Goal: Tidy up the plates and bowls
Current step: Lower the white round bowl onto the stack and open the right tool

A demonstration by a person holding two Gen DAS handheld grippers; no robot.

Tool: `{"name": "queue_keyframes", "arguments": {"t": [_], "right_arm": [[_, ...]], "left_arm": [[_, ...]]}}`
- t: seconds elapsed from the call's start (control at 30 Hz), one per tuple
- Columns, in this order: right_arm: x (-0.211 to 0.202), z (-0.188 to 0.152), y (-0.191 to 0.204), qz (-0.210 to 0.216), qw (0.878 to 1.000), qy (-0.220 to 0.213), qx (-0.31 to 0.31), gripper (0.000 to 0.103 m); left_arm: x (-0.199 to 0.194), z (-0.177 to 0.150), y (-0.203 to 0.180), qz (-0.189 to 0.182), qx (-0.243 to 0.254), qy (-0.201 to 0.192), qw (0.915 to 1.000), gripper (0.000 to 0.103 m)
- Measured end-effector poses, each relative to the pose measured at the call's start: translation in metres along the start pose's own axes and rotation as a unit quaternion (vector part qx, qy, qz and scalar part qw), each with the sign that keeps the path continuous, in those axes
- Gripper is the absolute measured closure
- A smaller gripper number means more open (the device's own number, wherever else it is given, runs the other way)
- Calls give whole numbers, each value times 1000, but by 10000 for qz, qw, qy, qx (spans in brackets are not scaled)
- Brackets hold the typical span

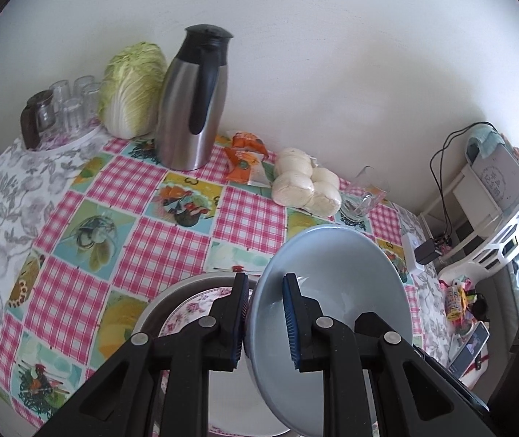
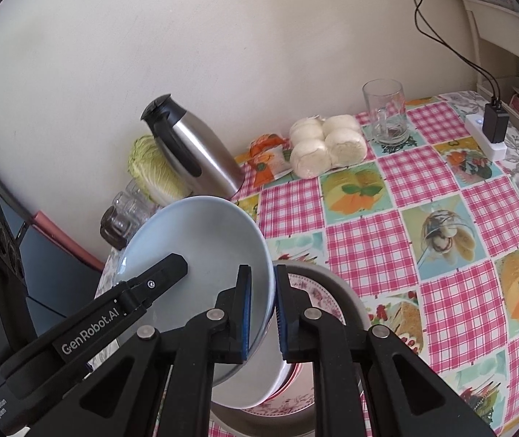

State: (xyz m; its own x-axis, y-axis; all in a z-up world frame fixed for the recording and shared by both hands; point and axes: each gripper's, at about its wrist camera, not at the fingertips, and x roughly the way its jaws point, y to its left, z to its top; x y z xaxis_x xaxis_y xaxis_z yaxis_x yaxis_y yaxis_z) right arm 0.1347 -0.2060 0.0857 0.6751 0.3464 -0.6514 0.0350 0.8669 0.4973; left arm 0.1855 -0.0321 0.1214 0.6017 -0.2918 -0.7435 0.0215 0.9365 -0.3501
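Both tongs hold one item. The pale blue bowl (image 1: 336, 291) is tilted steeply on edge and empty. The left gripper (image 1: 265, 309) is nearly closed across the bowl's rim, one pad inside and one outside. The right gripper (image 2: 261, 306) is likewise nearly closed on the opposite rim.

The landmark is the metal basin (image 2: 347, 291), on the checked tablecloth (image 1: 157, 251). The bowl is raised directly over the basin. Inside the basin lies a floral-patterned plate (image 2: 314, 291); a white dish (image 2: 277, 382) appears to lie with it, though the bowl hides most of the stack.

Beyond the basin, toward the wall, stands a steel thermos jug (image 1: 190, 98) with a napa cabbage (image 1: 132, 91) beside it. Further that way, a group of upturned glasses (image 1: 66, 105) sits on a tray.

On the basin's other far side lie orange snack packets (image 1: 245, 160), a bag of white buns (image 1: 306, 182) and an empty glass mug (image 2: 387, 116). A power strip with charger (image 2: 488, 127) lies beyond the mug.
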Motion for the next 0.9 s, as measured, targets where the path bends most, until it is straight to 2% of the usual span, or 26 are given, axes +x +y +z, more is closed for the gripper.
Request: {"name": "queue_keyframes", "arguments": {"t": [0.9], "right_arm": [[40, -27, 10, -311, 9963, 776, -213, 89]], "left_arm": [[26, -31, 41, 331, -391, 585, 9970, 81]]}}
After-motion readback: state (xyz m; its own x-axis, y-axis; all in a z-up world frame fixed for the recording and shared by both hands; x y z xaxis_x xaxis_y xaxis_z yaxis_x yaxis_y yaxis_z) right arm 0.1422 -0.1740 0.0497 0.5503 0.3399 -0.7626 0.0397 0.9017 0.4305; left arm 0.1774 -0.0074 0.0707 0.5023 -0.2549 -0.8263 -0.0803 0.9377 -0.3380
